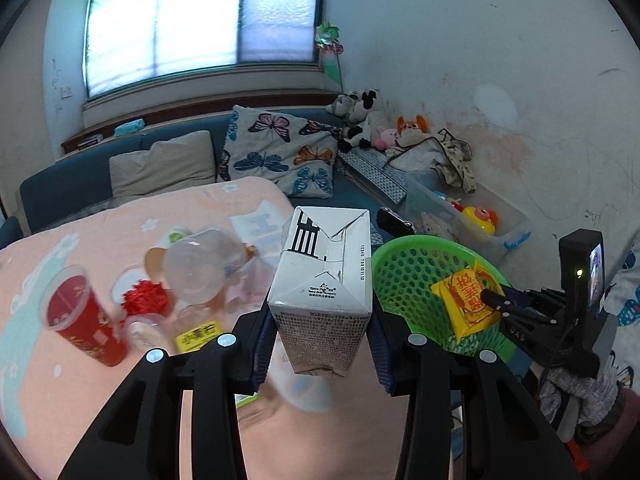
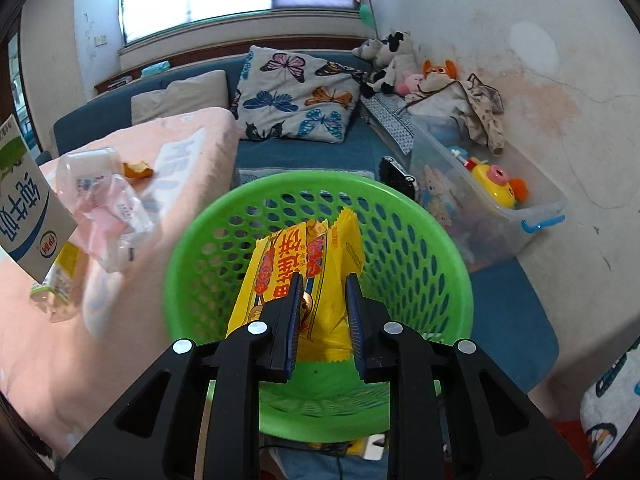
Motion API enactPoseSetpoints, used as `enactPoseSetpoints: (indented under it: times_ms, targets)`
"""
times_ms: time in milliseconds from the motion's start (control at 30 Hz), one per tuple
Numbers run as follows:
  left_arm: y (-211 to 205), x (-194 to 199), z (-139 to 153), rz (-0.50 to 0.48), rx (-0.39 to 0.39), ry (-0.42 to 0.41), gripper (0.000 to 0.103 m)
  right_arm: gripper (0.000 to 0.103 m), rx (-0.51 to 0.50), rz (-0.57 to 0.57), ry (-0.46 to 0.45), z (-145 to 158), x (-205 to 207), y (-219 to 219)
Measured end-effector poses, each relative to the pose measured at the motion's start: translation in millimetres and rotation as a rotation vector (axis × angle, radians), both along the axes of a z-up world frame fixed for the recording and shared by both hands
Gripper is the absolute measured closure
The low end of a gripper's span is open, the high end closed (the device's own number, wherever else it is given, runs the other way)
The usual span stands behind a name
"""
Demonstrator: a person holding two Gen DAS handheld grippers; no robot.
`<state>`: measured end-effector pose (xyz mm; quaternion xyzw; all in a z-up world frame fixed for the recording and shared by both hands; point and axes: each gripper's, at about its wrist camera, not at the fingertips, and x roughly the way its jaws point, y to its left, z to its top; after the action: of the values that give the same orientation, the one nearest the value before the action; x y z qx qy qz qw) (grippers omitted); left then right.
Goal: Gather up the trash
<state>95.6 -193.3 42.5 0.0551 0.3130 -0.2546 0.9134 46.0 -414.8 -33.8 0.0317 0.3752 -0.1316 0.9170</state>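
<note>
We hold the yellow wrapper over the green basket, right tool loosening around it. Our left tool pinches the milk carton; it goes in next, once the wrapper drops.

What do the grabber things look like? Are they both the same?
Yes, they match. The left gripper and the right gripper are both black plastic with cut-out holes in the arms, shiny silver round bolts at the hinges, and blue ridged pads on the inside of the jaws. Seen from the left camera, the right one carries a small black camera box with a lit screen, held by a hand in a speckled grey knit glove.
</note>
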Motion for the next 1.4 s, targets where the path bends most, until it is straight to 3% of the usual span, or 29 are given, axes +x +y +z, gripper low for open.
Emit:
enactPoseSetpoints:
  times_ms: [100,333,867,1100,1400]
  targets:
    - [-14,4,-2,-0.020,0.002,0.009,0.062,0.067,0.013,-0.005,0.001,-2,0,-7]
    - [-63,18,-13,-0.076,0.009,0.043,0.062,0.059,0.031,-0.022,-0.003,-7,-9,-20]
    - [-141,40,-50,-0.172,0.027,0.120,0.061,0.057,0.058,-0.018,-0.015,-6,-30,-29]
    - [-154,39,-62,-0.187,0.039,0.121,0.039,0.057,0.073,-0.031,-0.009,-10,-32,-34]
    - [-124,30,-54,-0.152,0.046,0.099,0.035,0.054,0.080,-0.016,-0.019,-5,-35,-23]
